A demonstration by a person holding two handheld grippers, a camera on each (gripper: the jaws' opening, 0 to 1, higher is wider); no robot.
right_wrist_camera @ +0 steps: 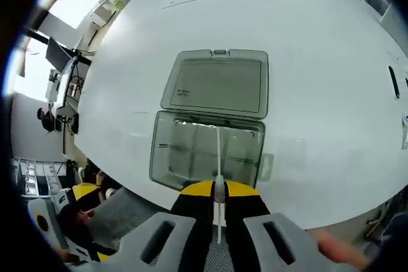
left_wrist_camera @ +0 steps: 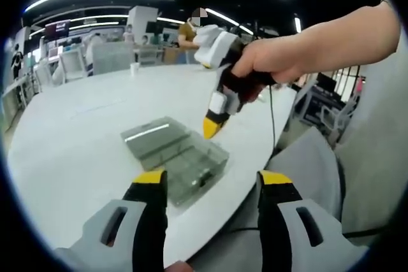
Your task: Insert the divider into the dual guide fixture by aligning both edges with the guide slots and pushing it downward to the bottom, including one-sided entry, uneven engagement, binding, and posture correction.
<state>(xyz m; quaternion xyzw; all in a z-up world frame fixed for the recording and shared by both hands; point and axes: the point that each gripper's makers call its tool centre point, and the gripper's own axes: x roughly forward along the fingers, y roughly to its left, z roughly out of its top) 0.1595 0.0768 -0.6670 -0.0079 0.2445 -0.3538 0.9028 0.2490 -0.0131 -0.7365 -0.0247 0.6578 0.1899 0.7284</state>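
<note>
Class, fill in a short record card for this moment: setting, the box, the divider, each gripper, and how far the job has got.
Setting: white table
Box: clear plastic box, open, lid laid flat behind it
Divider: thin white divider, held edge-on above the box's middle
Right gripper: right gripper, fingers shut on the divider
Left gripper: left gripper, open, holding nothing, near the table edge
Stage: whether the divider has entered the slots cannot be told; it is not yet released
</note>
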